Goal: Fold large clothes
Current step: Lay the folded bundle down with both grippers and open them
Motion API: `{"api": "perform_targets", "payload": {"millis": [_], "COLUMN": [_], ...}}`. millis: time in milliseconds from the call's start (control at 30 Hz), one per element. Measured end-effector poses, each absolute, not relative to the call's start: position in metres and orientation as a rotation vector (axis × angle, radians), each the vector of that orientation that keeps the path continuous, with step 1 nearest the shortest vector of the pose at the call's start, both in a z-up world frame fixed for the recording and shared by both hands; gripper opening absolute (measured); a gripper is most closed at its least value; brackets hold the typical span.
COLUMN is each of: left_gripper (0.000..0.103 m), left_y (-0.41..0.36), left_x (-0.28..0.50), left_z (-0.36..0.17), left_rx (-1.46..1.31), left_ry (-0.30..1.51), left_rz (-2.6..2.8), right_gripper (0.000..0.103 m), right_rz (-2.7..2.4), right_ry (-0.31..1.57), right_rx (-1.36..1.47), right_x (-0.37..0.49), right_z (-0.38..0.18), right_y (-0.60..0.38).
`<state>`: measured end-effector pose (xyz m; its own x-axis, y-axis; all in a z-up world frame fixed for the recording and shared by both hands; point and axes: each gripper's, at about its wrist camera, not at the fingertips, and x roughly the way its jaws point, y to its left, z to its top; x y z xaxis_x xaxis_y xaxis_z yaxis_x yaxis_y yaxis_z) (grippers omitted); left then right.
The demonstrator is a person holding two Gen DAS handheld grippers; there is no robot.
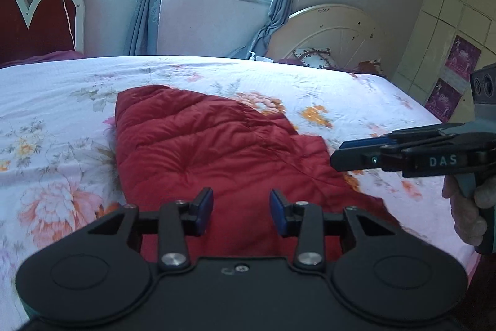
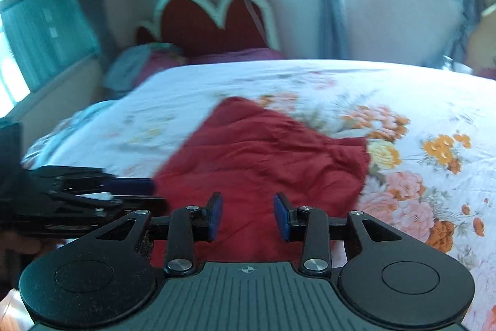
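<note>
Red quilted garment [image 1: 217, 151] lying spread on floral bedsheet [image 1: 62, 101] of bed. Left tongs [image 1: 241, 211] spread, empty, over garment's near edge. Right tongs [image 2: 248, 215] spread, empty, above garment. Lettering "DAS" legible on right tongs' side in left wrist view.

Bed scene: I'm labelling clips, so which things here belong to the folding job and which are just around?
Job:
red quilted garment
left gripper, open
right gripper, open
floral bedsheet as work surface

Just around:
heart-shaped headboard
blue curtains
round cream board
pump bottle
</note>
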<state>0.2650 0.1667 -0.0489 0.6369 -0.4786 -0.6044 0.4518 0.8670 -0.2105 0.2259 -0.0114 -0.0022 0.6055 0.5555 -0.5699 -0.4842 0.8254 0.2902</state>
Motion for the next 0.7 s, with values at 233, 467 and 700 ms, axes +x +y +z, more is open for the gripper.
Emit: {"api": "perform_targets", "payload": {"millis": [233, 467, 700], "left_gripper": [0.039, 0.039, 0.039], "left_y": [0.16, 0.159, 0.153], "left_x": [0.228, 0.218, 0.214], "left_z": [-0.07, -0.08, -0.086], "left_rx": [-0.009, 0.019, 0.043], "left_ry": [0.717, 0.705, 0.701], "left_rz": [-0.462, -0.417, -0.383], "right_gripper": [0.037, 0.037, 0.037], "right_rz": [0.635, 0.589, 0.546], "right_ry": [0.743, 0.785, 0.842], "right_rx": [-0.004, 0.025, 0.066], "right_x": [0.188, 0.18, 0.186], "right_z": [-0.035, -0.061, -0.08], "right_y": [-0.001, -0.011, -0.021]}}
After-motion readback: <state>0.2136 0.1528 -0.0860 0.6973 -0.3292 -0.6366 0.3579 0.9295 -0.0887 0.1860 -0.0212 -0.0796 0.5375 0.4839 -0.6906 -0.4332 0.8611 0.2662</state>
